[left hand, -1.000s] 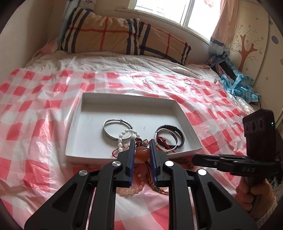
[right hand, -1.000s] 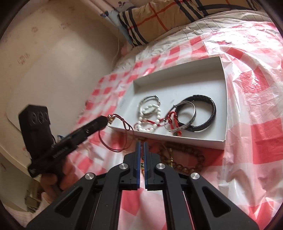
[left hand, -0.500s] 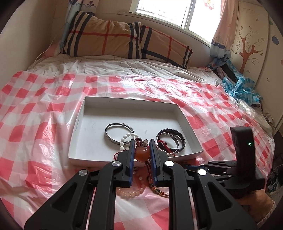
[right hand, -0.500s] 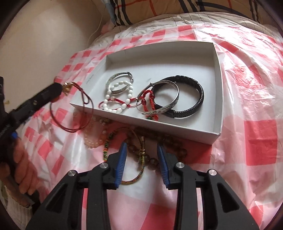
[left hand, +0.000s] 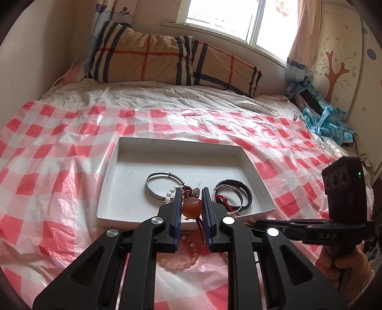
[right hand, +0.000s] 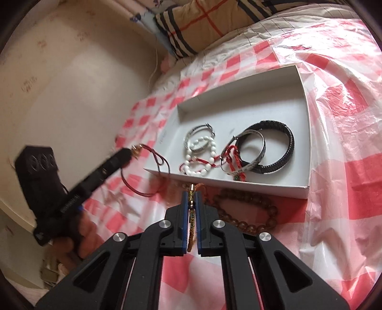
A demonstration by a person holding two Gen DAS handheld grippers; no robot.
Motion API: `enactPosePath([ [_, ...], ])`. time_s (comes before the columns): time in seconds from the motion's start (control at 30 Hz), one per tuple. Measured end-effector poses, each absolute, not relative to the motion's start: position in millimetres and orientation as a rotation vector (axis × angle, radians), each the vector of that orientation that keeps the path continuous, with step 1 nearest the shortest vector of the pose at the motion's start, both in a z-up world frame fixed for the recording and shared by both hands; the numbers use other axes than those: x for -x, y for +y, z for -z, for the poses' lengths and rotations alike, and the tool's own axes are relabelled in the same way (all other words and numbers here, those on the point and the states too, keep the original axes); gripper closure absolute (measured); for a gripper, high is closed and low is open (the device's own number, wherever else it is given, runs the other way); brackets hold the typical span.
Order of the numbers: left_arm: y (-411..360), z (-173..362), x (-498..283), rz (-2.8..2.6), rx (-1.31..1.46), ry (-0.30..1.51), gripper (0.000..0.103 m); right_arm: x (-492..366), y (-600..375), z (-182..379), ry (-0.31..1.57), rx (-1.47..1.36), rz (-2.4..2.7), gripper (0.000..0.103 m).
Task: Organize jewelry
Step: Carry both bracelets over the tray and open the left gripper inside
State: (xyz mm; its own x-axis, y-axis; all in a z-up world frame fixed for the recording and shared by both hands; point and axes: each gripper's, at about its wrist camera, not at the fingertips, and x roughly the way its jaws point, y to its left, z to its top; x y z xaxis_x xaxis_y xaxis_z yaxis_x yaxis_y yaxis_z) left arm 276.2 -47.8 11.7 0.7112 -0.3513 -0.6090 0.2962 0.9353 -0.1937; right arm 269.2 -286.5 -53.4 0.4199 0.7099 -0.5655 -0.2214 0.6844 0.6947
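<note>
The left gripper (left hand: 190, 202) pinches an amber pendant (left hand: 191, 208) on a red cord above the near wall of the white tray (left hand: 108, 181); the right gripper (right hand: 191, 198) has just closed on a braided bracelet (right hand: 191, 215) lying on the bed, just before the tray.

Readable marks: almost none

The right gripper (left hand: 256, 223) shows pale letters on its black side, blurred, maybe "DAS"; the left gripper (right hand: 130, 152) carries white lettering, unreadable.

A home bedroom: a bed (left hand: 167, 100) with a plaid pillow (left hand: 167, 62) under a curtained window (left hand: 238, 21).
</note>
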Motion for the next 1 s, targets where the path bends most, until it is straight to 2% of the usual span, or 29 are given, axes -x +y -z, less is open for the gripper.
enactPosePath([
  [0.6,-59.0,-21.1,-265.5,0.305,0.004,0.611,0.088,-259.9,-303.5,14.9,0.754,-0.604,-0.606,0.097],
  [1.0,-65.8,-31.3,-266.1,0.271,-0.029,0.559,0.088,-262.6,-318.4,9.0,0.688,-0.641,-0.567,0.097],
])
